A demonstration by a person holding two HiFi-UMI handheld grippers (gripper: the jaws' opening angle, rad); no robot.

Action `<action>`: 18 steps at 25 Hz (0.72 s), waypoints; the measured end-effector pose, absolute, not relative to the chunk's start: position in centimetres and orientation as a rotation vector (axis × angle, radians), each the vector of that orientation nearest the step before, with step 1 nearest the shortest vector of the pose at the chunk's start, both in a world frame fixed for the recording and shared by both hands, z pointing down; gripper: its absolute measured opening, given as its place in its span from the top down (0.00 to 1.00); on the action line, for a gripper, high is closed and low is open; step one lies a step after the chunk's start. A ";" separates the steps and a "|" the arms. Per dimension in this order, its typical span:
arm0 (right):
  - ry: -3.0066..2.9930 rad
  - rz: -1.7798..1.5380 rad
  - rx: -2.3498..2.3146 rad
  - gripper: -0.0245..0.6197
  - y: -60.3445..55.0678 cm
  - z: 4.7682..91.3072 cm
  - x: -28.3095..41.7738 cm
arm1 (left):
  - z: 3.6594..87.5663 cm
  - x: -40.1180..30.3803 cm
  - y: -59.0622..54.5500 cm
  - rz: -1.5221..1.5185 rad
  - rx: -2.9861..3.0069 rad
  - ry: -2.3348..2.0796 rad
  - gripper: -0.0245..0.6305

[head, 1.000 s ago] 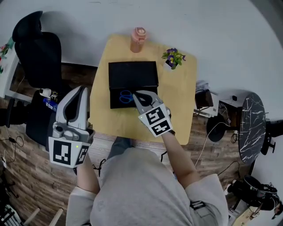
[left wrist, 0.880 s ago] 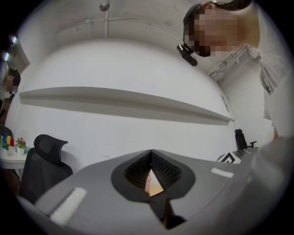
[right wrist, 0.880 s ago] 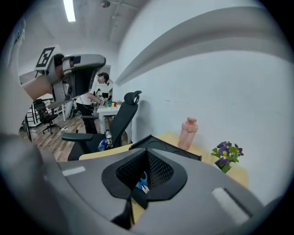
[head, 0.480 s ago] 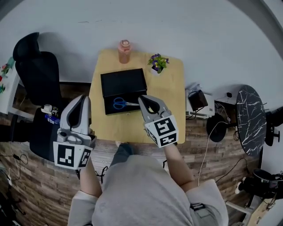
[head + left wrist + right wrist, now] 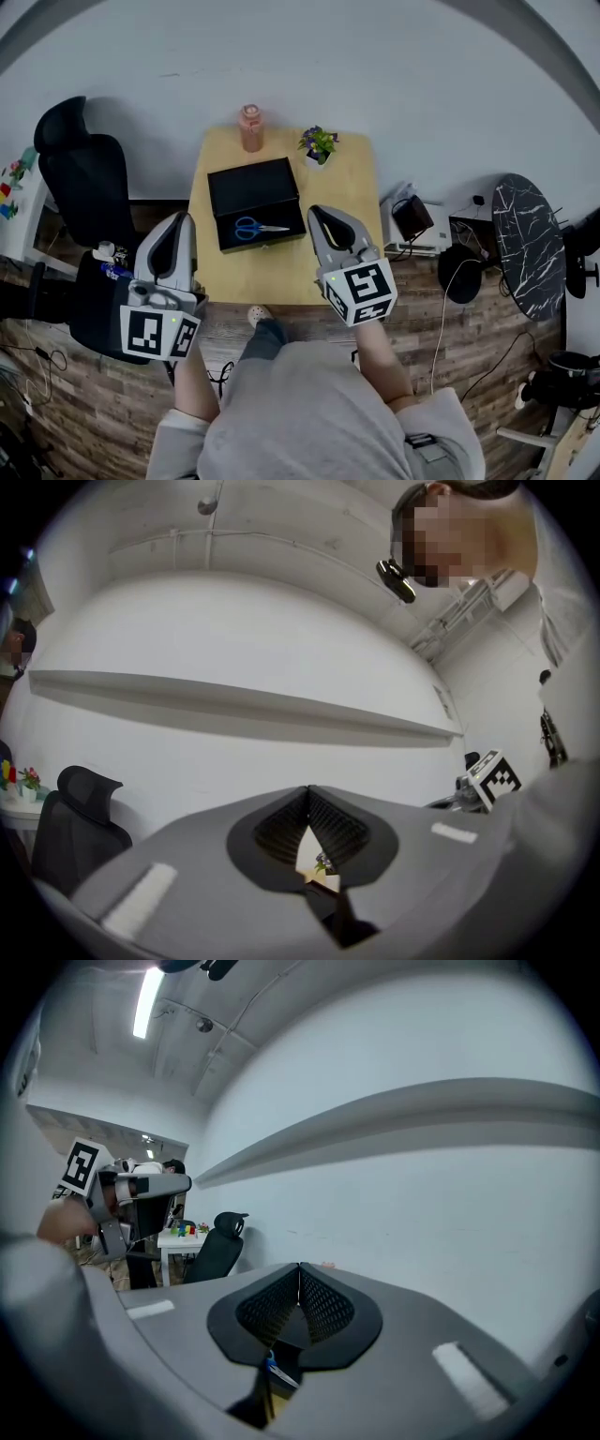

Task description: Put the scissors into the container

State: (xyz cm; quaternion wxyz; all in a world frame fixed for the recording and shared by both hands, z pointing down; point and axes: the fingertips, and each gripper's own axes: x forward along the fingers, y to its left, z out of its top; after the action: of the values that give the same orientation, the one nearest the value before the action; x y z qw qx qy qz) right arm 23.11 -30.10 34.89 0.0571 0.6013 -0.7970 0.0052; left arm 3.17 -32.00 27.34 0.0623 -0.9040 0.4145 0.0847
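Observation:
The blue-handled scissors (image 5: 253, 228) lie flat inside the open black container (image 5: 246, 185) on the wooden table (image 5: 347, 202). My right gripper (image 5: 316, 210) hangs over the table's near right part, just right of the container, shut and empty. The left gripper (image 5: 181, 217) is held off the table's left edge, also shut with nothing in it. In the right gripper view a bit of the scissors' blue handle (image 5: 272, 1365) shows below the closed jaws. The left gripper view points at the white wall, and the right gripper's marker cube (image 5: 491, 778) shows at its right.
A pink bottle (image 5: 249, 127) and a small potted plant (image 5: 318, 143) stand at the table's far edge. A black office chair (image 5: 84, 173) is to the left. Devices and cables (image 5: 412, 220) and a round marble side table (image 5: 528, 246) are on the right.
My right gripper has drawn back from over the container toward the person, and the scissors stay inside. The head view has pulled away, so the table looks smaller.

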 end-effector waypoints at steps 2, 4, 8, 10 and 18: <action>-2.419 -0.002 1.860 0.95 -29.1 33.9 23.7 | 27.1 3.4 -31.3 0.264 -2.730 1.246 0.88; -2.422 -0.019 1.891 0.95 -28.2 33.1 24.2 | 26.9 3.5 -30.7 0.272 -2.728 1.238 0.88; -2.419 -0.057 1.935 0.95 -26.5 31.9 24.8 | 26.6 3.6 -29.4 0.285 -2.726 1.237 0.88; -2.416 -0.078 1.951 0.95 -25.7 31.3 24.9 | 26.4 3.4 -28.9 0.295 -2.727 1.241 0.88; -2.416 -0.147 2.009 0.95 -23.4 29.6 25.2 | 26.1 3.0 -27.4 0.321 -2.720 1.248 0.88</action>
State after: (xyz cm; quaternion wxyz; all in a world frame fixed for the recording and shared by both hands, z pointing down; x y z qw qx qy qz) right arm 25.19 -23.42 29.57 -0.0021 0.6386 -0.7681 -0.0468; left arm 3.00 -27.43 26.12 0.0657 -0.9018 0.4138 0.1063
